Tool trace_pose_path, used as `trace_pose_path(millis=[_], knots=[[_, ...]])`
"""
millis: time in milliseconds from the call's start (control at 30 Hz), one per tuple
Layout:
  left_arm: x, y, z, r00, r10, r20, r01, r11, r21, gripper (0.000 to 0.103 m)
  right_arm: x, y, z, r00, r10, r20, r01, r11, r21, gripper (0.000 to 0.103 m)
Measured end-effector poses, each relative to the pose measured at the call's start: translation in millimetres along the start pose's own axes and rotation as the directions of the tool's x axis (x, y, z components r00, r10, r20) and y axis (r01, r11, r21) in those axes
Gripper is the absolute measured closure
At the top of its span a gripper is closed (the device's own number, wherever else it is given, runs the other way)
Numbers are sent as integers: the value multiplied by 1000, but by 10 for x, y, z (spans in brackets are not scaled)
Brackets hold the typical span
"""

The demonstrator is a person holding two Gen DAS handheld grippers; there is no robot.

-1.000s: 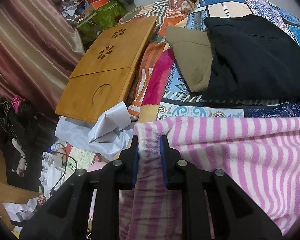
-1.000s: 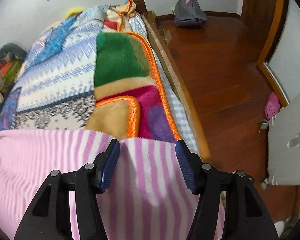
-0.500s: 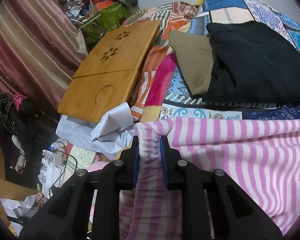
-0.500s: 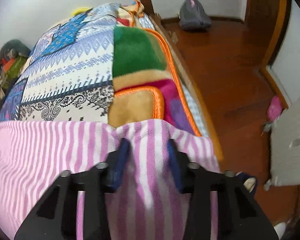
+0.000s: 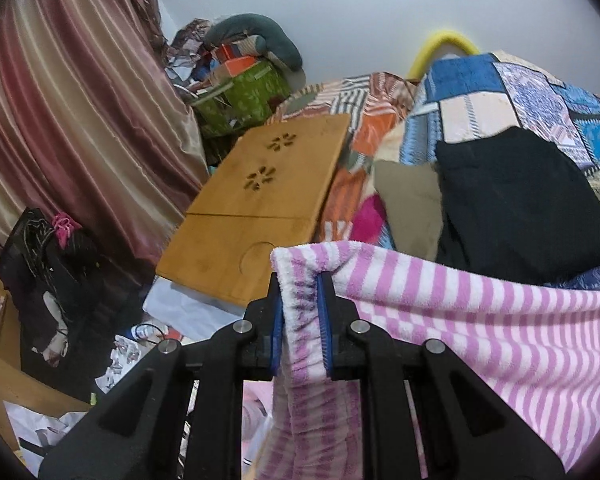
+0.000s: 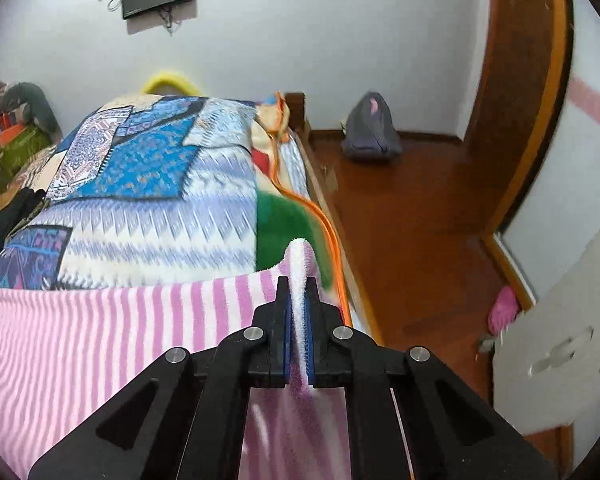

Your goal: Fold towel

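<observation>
Behind the grippers lay a bed [image 6: 148, 216] under a patchwork quilt, with a bamboo lap tray [image 5: 260, 208] and a pile of dark and tan clothes [image 5: 516, 208] on its left part, and a wooden floor [image 6: 412, 208] along its right side. The pink-and-white striped towel [image 5: 480, 328] was held up above the bed's near end, stretched between both tools. The left gripper [image 5: 302, 320] was clenched on one top corner, the cloth bunched between its blue pads. The right gripper [image 6: 298, 320] was pinched tight on the opposite corner, a white edge standing up out of it. The upper hem ran fairly taut from one to the other, with the rest hanging below; how far it hung could not be told, as the lower part fell out of view. This looked like the opening step, the towel spread by its two corners and no fold yet made. The next move would probably call for both corners to travel together at equal height, keeping the hem tight, so the cloth could be laid flat or doubled evenly.
</observation>
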State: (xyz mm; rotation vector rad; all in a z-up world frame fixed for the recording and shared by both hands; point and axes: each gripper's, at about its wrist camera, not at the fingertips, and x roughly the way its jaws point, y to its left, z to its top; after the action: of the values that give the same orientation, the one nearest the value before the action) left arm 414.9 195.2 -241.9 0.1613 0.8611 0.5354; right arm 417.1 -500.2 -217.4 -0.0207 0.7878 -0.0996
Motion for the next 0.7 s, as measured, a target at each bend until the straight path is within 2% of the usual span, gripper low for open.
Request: trace_pose_path(millis=[67, 133, 233, 300, 333, 400, 467, 567, 633, 700], knots=[[79, 18, 22, 1000, 16, -3, -16, 1000, -1, 87, 120, 92, 74, 1000, -10, 0, 10, 1000, -16, 98], [226, 11, 23, 999, 29, -28, -30, 1000, -1, 87, 353, 174, 99, 999, -1, -45, 1, 1000, -12, 98], [566, -43, -67, 992, 15, -124, -16, 1000, -7, 87, 648, 243, 25, 991, 26, -133, -28, 1000, -8, 94], [716, -97, -159, 987, 11, -161, -11, 1000, 1, 87, 733, 265, -48, 981, 9, -192, -14, 1000, -23, 86], [762, -134, -202, 985, 11, -171, -9, 1000, 8, 87, 734, 241, -78, 979, -4, -204, -2, 1000, -31, 78], [847, -213, -283, 982, 20, -188, -15, 999, 30, 87, 643, 123, -120, 982, 6, -188, -11, 1000, -24, 56], [895, -254, -334, 980, 36, -194, -27, 999, 46, 85, 516, -86, -127, 989, 21, -147, -19, 1000, 14, 50], [921, -271, -356, 980, 41, -196, -33, 999, 41, 84, 457, -351, -114, 991, 9, -130, -3, 999, 48, 49], [939, -271, -369, 978, 42, -202, -35, 999, 36, 83, 533, -499, -106, 989, -32, -141, 40, 998, 54, 49], [955, -287, -385, 978, 50, -203, -42, 998, 42, 83, 666, -586, -83, 986, -36, -165, 50, 996, 80, 49]])
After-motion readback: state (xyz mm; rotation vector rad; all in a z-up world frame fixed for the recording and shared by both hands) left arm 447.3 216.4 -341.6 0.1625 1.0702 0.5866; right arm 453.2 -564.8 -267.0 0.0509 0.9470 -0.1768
